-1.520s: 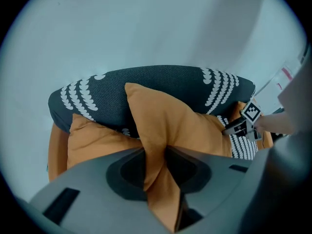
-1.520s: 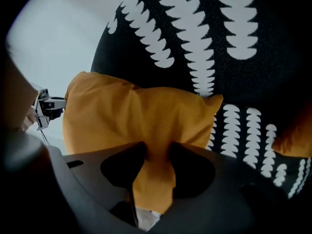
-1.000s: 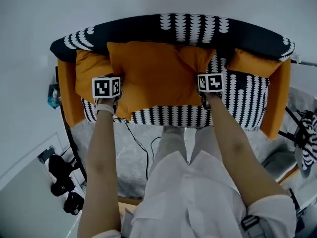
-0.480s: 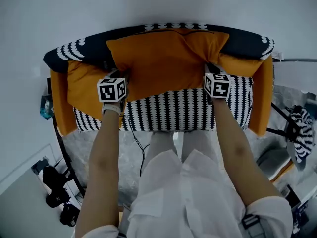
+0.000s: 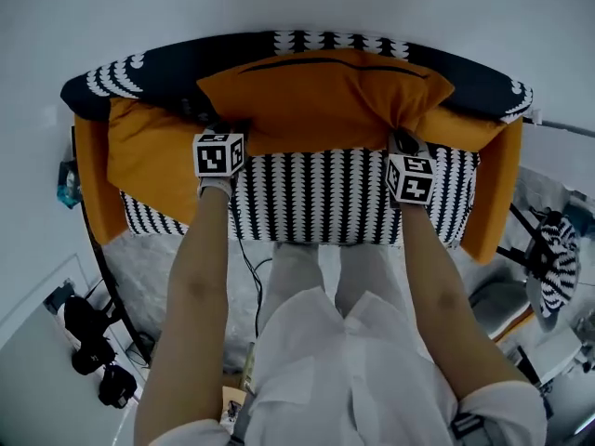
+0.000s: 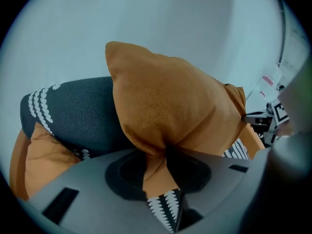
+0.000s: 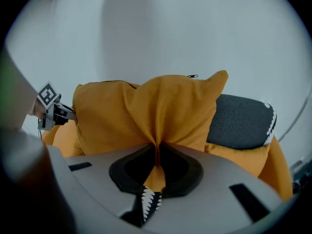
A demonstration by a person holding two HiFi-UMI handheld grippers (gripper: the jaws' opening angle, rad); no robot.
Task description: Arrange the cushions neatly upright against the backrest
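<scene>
Large cushion [image 5: 321, 100]: stood upright against the backrest [image 5: 167, 68] at the sofa's middle, its lower edge meeting the black-and-white seat [image 5: 316, 198].
Left gripper [image 5: 223, 130]: jaws pinched the cushion's lower left corner, orange fabric bunched between them.
Right gripper [image 5: 402, 139]: jaws gripped a thin fold at the lower right corner and were beginning to open, fabric between them.
Cushions counted: three orange ones, namely the large one, a left cushion [image 5: 153, 156] slumped near the left armrest [image 5: 90, 179], and a right cushion [image 5: 456, 128] beside the large one's right corner.
Grippers counted: two.
</scene>
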